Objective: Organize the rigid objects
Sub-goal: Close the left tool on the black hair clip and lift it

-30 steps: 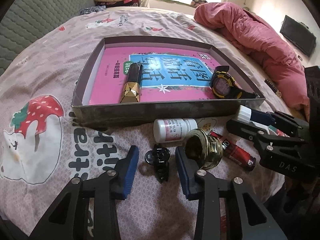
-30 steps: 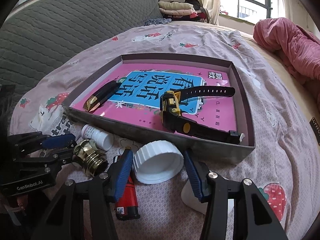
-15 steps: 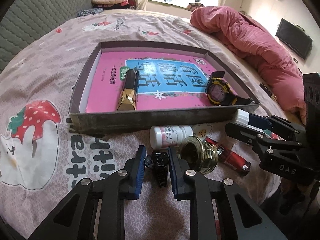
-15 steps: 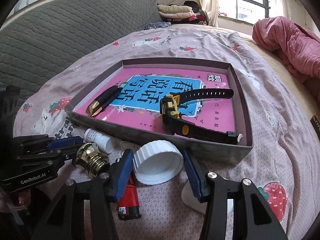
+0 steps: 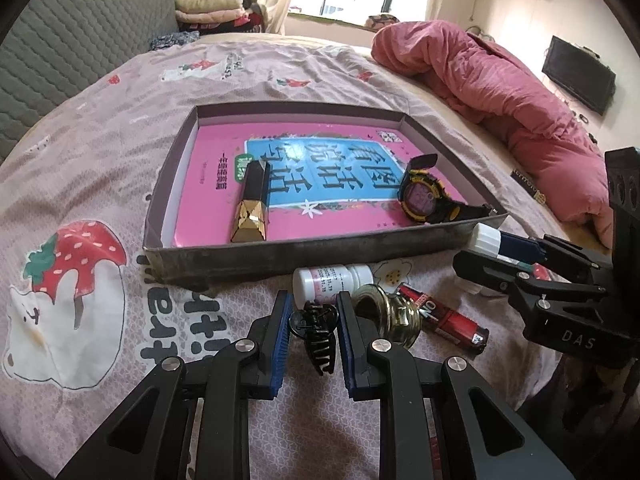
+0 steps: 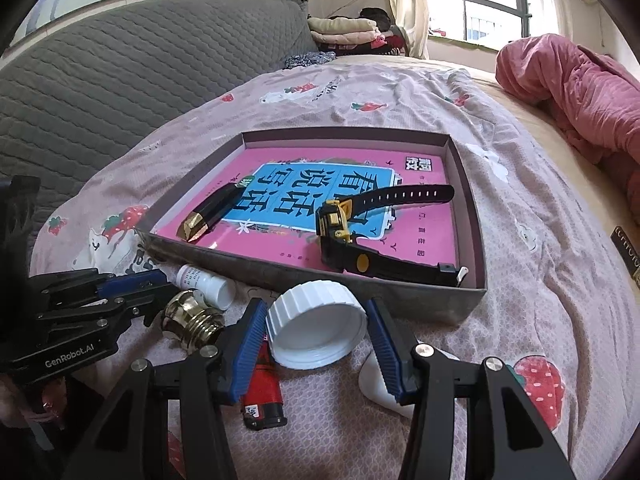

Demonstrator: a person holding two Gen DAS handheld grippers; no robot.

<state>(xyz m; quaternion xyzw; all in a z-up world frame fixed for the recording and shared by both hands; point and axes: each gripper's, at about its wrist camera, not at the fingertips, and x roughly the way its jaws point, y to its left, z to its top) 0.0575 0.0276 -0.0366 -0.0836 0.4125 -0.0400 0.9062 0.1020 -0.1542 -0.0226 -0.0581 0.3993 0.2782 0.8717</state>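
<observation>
Left wrist view, bottom centre: left gripper (image 5: 310, 320) has its blue pads clamped on a black hair claw clip (image 5: 316, 336); the clip's far end sits between the pads, and its teeth end points toward the lens. Whether it is lifted off the bedsheet (image 5: 120, 120) is hard to tell.

Right wrist view, bottom centre: right gripper (image 6: 316, 330) straddles a white ribbed cap (image 6: 316, 332), open side facing the camera. The left pad touches the rim; a slight gap seems to show at the right pad, so a firm grip cannot be confirmed.

Just behind the left gripper's fingers: a brass threaded fitting (image 5: 394, 318) on its side, a red lighter (image 5: 444, 316) partly hidden behind it, and a white pill bottle (image 5: 332, 280) lying flat, label too small to read. In the right view, a white object (image 6: 380, 384) at lower right is mostly covered by the right finger; unidentifiable.

Mid-frame: shallow grey box (image 5: 280, 256) holding a pink book (image 5: 320, 176). On the book lie a black-and-gold faceted tube (image 5: 252, 204) at left and a black-yellow digital watch (image 5: 424, 198) at right, strap end cut off by the box wall.

Far, upper right: crumpled pink duvet (image 5: 500, 80).
</observation>
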